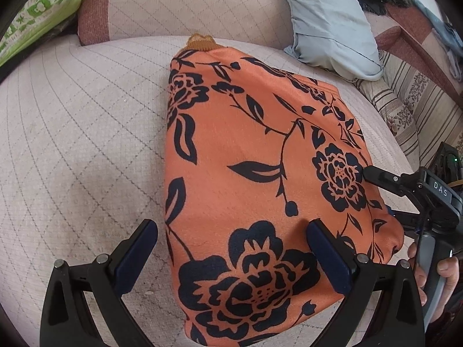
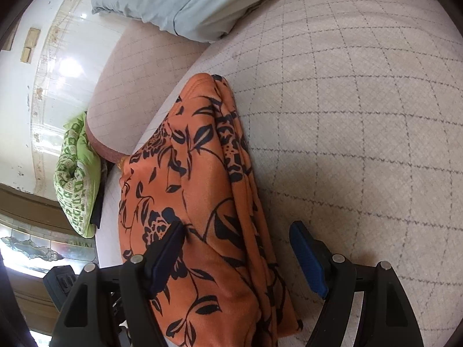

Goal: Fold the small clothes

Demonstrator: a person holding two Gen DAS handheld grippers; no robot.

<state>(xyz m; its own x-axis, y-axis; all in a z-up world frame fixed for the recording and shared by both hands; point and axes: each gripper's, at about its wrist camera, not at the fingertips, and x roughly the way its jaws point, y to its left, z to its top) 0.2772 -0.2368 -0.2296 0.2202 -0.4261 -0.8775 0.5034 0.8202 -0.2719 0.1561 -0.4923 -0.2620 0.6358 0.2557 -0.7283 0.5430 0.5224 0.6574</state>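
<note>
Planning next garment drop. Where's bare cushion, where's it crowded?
Free: cushion left of the orange garment, up to the backrest. Crowded: grey pillow behind it, right gripper at its right edge, left gripper over its near end.

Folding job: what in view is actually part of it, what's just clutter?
In the job:
- orange flowered garment, folded on the sofa seat
- left tongs, open over it
- right tongs, open across its edge

Lying about:
- pale blue pillow
- green patterned cushion
- striped cloth

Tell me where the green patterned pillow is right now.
The green patterned pillow lies at the left edge of the right wrist view, beside the sofa's armrest, left of the orange garment.
</note>
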